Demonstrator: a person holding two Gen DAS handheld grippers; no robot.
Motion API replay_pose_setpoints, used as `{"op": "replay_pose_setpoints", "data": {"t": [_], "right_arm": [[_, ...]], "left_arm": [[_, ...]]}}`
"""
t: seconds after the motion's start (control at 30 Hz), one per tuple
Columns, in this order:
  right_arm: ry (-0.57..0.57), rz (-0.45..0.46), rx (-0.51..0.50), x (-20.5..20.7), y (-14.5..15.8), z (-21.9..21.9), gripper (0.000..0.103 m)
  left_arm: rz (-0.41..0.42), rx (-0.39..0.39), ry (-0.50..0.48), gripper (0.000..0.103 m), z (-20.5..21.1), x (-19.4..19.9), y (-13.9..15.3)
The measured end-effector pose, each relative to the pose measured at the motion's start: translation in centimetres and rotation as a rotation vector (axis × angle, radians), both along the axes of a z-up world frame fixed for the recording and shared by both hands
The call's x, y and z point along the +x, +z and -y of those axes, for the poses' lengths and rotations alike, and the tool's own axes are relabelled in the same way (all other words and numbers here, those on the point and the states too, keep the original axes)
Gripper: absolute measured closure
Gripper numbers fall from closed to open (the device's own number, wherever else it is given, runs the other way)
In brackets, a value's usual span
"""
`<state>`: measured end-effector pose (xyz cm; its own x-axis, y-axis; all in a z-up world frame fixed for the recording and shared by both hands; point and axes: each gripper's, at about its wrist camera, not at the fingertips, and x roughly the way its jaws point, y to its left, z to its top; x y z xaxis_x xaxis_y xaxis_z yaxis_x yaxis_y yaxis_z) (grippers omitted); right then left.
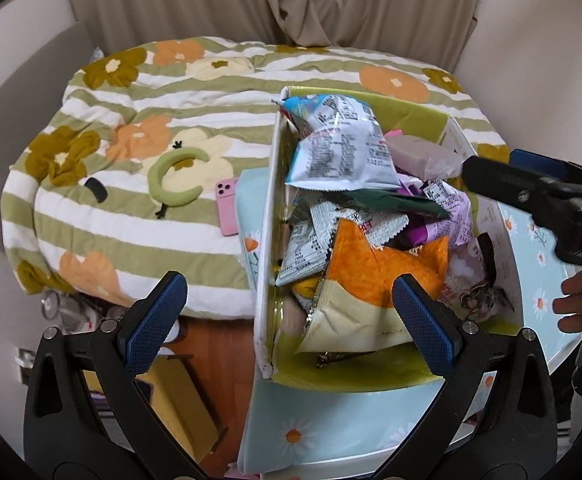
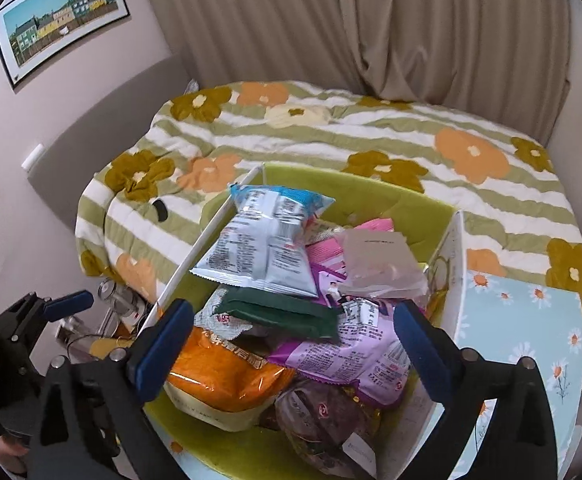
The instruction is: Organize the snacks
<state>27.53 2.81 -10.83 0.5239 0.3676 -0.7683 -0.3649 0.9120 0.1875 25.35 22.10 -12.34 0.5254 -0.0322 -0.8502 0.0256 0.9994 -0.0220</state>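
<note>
Lying beyond, a flowered bed [image 2: 371,140] under beige curtains [image 2: 371,20]. Sitting near on the daisy-print tabletop [image 1: 331,432], a green-lined box [image 2: 371,192] heaped with snack packets [image 2: 267,248], lower ones buried, labels blurred. Hovering wide open and empty, left gripper [image 1: 291,320] and right gripper [image 2: 291,344].

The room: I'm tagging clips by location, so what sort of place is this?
Most likely a bedroom: a bed with a floral quilt, closed curtains behind it, and a framed picture on the wall. The snack box sits beside the bed.
</note>
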Motion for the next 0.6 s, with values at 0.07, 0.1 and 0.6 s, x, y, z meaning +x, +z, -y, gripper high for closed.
{"op": "replay_pose_setpoints", "data": {"t": [0.07, 0.1, 0.6], "right_arm": [[-0.016, 0.011, 0.017, -0.5, 0.4, 0.7, 0.003], [-0.022, 0.016, 0.019, -0.8, 0.5, 1.0, 0.003], [-0.155, 0.21, 0.023, -9.7, 7.6, 10.5, 0.003]], "left_arm": [[0.004, -0.004, 0.001, 0.001, 0.2, -0.3, 0.1], [0.009, -0.006, 0.0, 0.001, 0.4, -0.6, 0.4], [0.238, -0.013, -0.017, 0.001, 8.4, -8.2, 9.2]]}}
